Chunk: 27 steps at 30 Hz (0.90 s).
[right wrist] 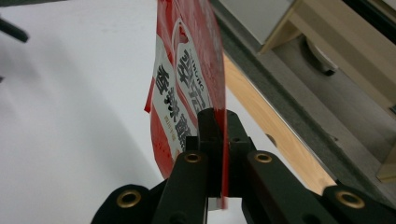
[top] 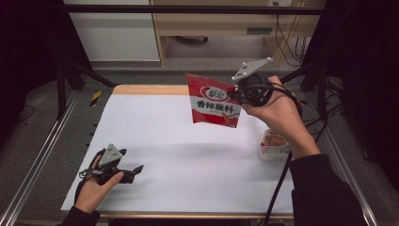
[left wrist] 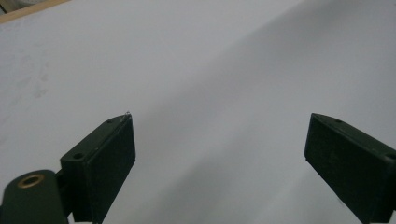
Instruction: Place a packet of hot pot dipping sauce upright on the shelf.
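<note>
Recording lab or test room, white-covered worktop [top: 188, 160] fenced by a black metal frame [top: 188, 9] and aluminium rails [top: 35, 160], loose cables [top: 287, 42] on grey floor, plain wooden furniture [top: 162, 42] behind

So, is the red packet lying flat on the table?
No, the right gripper holds the red packet by its edge, hanging in the air above the table.

White table [top: 188, 160], wrapped snack [top: 274, 143] on it
</note>
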Each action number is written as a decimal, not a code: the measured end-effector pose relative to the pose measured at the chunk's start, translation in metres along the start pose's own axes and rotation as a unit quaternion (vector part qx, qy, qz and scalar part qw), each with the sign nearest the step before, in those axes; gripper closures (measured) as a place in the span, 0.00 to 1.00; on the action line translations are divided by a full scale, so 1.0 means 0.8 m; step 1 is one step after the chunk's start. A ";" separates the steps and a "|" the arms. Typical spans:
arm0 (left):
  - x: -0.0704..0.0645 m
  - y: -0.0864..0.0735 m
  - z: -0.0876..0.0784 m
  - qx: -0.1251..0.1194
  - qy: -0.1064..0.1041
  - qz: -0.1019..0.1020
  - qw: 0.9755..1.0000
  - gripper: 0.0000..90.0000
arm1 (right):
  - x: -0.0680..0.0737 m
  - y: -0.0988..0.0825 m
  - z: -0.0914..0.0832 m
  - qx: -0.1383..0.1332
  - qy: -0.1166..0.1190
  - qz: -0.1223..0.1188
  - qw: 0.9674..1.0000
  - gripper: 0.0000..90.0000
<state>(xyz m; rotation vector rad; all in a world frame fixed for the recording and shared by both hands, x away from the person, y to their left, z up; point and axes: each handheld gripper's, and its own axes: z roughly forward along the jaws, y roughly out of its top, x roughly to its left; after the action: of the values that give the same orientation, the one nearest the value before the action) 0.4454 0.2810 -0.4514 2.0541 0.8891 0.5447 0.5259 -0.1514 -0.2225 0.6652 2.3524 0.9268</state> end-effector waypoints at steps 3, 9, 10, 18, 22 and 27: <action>0.001 0.000 0.000 -0.003 0.000 -0.004 1.000 0.10 | -0.012 -0.004 -0.001 -0.002 -0.008 0.013 1.000 1.00; 0.001 -0.001 0.000 -0.002 0.000 -0.003 1.000 0.10 | -0.036 -0.013 -0.005 0.006 -0.031 0.030 0.999 1.00; 0.002 -0.001 0.000 -0.001 0.001 -0.005 1.000 0.10 | -0.042 -0.016 -0.008 0.003 -0.039 0.032 0.999 1.00; 0.001 -0.002 -0.001 0.000 0.000 -0.006 1.000 0.09 | -0.061 -0.033 -0.018 -0.001 -0.065 0.048 0.997 1.00; -0.003 -0.010 -0.008 0.006 0.001 -0.002 1.000 0.09 | -0.069 -0.038 -0.028 0.000 -0.071 0.051 0.996 1.00; -0.002 -0.010 -0.009 0.008 0.003 -0.001 1.000 0.09 | -0.084 -0.051 -0.037 -0.004 -0.088 0.068 0.994 1.00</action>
<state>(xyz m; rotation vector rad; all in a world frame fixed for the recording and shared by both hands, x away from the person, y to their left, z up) 0.4362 0.2870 -0.4540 2.0668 0.9025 0.5447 0.5472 -0.2320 -0.2145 0.8756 2.1698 0.8950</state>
